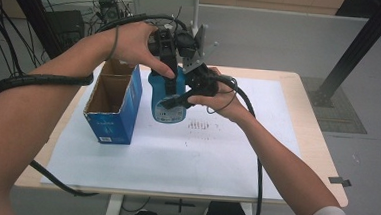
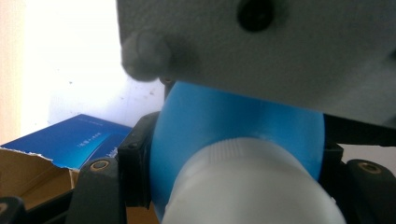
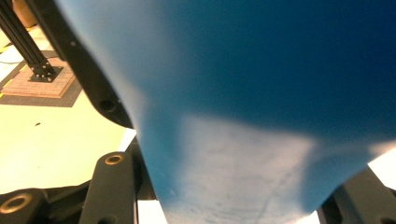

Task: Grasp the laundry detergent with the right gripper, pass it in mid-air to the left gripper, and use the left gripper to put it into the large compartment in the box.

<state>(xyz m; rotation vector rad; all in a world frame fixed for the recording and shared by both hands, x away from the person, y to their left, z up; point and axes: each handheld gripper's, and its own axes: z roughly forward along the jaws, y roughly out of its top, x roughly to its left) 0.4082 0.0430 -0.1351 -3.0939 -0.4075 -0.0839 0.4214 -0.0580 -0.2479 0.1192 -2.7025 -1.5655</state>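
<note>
A blue bottle with a white cap hangs upright just above the white sheet, right of an open blue cardboard box. My left gripper comes down from above and is shut on the bottle's shoulder, one jaw pressing each side. My right gripper reaches in from the right and is shut on the lower body of the bottle. The box shows its torn brown flap at lower left in the left gripper view. The right gripper's grey plate covers the top of that view.
A white paper sheet covers most of the wooden table. The box stands at the sheet's left edge. Cables trail from both grippers over the table's front and left. A black frame post stands on the floor beyond the table's right side.
</note>
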